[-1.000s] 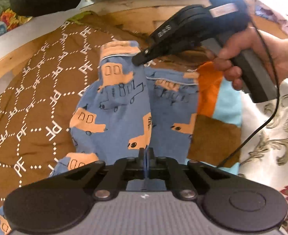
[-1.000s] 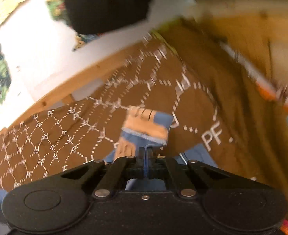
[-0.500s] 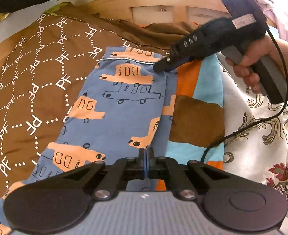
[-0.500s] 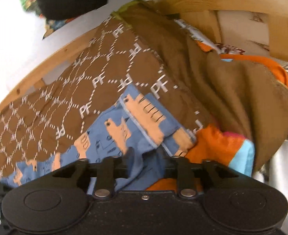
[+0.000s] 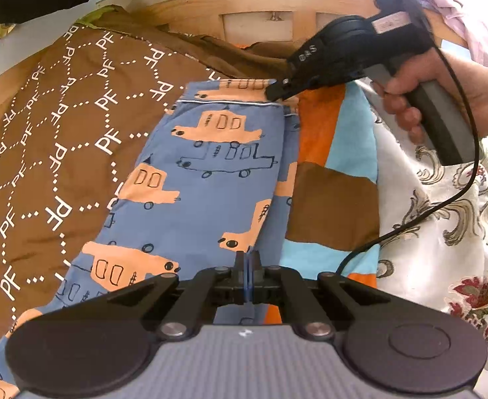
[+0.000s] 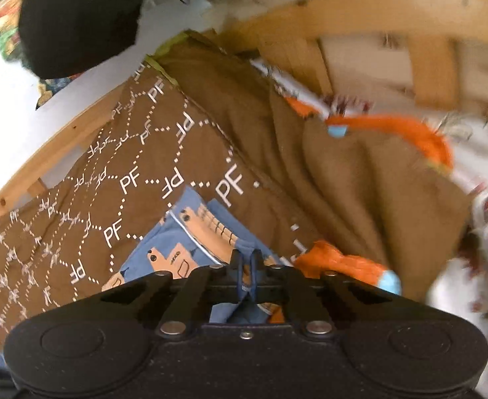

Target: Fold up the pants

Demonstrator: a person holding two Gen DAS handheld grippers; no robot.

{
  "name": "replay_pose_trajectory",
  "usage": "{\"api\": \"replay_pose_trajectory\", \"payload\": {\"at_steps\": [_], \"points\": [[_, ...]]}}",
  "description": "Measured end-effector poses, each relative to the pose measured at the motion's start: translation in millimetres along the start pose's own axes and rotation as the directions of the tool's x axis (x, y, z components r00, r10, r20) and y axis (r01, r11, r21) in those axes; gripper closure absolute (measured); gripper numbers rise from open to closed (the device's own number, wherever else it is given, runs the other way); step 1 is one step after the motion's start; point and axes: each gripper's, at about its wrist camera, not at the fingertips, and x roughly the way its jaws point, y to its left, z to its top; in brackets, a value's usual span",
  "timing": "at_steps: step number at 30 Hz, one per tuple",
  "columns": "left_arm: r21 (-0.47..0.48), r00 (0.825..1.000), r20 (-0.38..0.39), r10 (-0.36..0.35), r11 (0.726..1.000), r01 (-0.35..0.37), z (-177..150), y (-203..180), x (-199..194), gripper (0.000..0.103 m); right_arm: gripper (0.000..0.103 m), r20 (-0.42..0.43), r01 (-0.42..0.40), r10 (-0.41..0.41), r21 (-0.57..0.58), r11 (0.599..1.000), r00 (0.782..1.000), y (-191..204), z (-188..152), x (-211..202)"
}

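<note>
Pants [image 5: 210, 179], blue, car print: flat on brown quilt [image 5: 61, 139]. Left gripper [image 5: 247, 266] and right gripper [image 6: 245, 266] each clamped on pants fabric. Wooden frame [image 5: 244, 3] behind.

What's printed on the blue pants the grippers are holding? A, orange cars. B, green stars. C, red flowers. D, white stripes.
A: the pants show orange cars outlined in black; the left gripper and the right gripper each have their jaws shut on the fabric.

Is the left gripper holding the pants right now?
Yes, the left gripper is shut with blue fabric of the pants pinched between its fingertips.
</note>
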Motion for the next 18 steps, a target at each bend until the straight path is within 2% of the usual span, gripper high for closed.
{"api": "replay_pose_trajectory", "payload": {"at_steps": [3, 7, 9, 10, 11, 12, 13, 14, 16, 18], "points": [[-0.003, 1.000, 0.005, -0.020, 1.000, 0.020, 1, 1, -3, 0.102, 0.099, 0.006, 0.031, -0.031, -0.052, 0.998, 0.999, 3, -2, -15], [0.002, 1.000, -0.013, -0.024, 1.000, 0.024, -1, -2, 3, 0.102, 0.098, -0.032, 0.055, -0.057, -0.062, 0.997, 0.998, -3, -6, -5], [0.016, 0.999, -0.027, -0.024, 1.000, 0.024, -3, -5, 6, 0.099, 0.095, -0.031, 0.065, -0.069, -0.107, 0.992, 0.997, 0, -8, -1], [0.020, 0.999, -0.032, -0.025, 0.999, 0.026, -3, -5, 7, 0.096, 0.089, -0.025, 0.065, -0.069, -0.131, 0.989, 0.997, 2, -10, -2], [0.021, 0.999, -0.034, -0.027, 0.999, 0.028, -4, -6, 8, 0.082, 0.085, -0.018, 0.070, -0.074, -0.157, 0.985, 0.997, 4, -10, -3], [0.015, 0.999, -0.037, -0.029, 0.999, 0.030, -4, -6, 8, 0.060, 0.070, -0.002, 0.085, -0.087, -0.195, 0.977, 0.996, 8, -11, -5], [0.001, 0.999, -0.035, -0.030, 1.000, 0.030, -5, -5, 7, 0.053, 0.057, 0.027, 0.106, -0.102, -0.249, 0.963, 0.994, 14, -11, -8], [-0.027, 0.999, -0.033, -0.029, 0.999, 0.028, -5, -1, 4, 0.050, 0.055, 0.054, 0.113, -0.102, -0.307, 0.945, 0.993, 19, -12, -10], [-0.107, 0.998, -0.047, -0.051, 0.993, 0.046, -6, 8, -2, 0.049, 0.045, 0.107, 0.134, -0.097, -0.418, 0.899, 0.989, 31, -13, -14], [-0.184, 0.998, -0.059, -0.024, 0.983, 0.013, -8, 20, -11, 0.044, 0.042, 0.117, 0.101, -0.046, -0.513, 0.853, 0.992, 42, -14, -13]]}}
